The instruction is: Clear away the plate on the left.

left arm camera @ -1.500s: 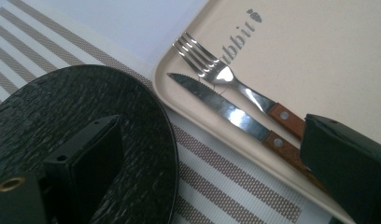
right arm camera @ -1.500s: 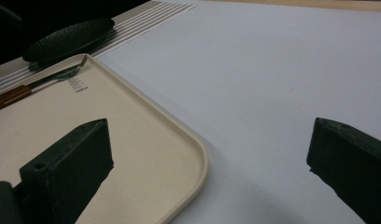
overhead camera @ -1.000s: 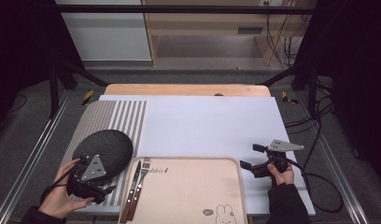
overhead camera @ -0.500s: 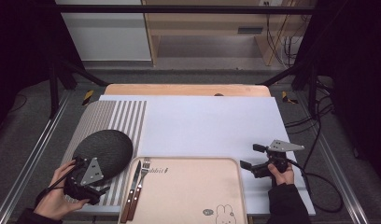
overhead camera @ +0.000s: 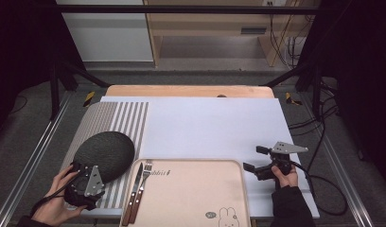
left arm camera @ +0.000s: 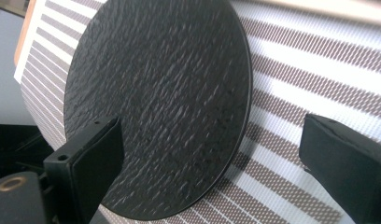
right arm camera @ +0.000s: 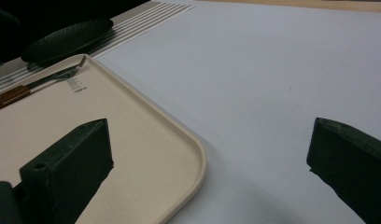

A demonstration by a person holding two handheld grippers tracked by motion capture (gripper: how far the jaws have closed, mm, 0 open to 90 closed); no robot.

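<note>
Dark plate (left arm camera: 156,102) lies on the striped mat (left arm camera: 319,60), just beside the tray (overhead camera: 191,166), so the spread-open left gripper (left arm camera: 212,158) should slide one jaw under its near rim before closing.

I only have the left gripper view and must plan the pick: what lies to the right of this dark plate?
Observer: A beige tray sits beside the dark plate, near the table's front edge.
Operator: Anything on the tray?
Observer: A knife and a fork with brown handles lie side by side along its left edge.
Operator: Where is the other gripper?
Observer: The right gripper is just off the tray's right side over the white mat, jaws wide apart and holding nothing.
</note>
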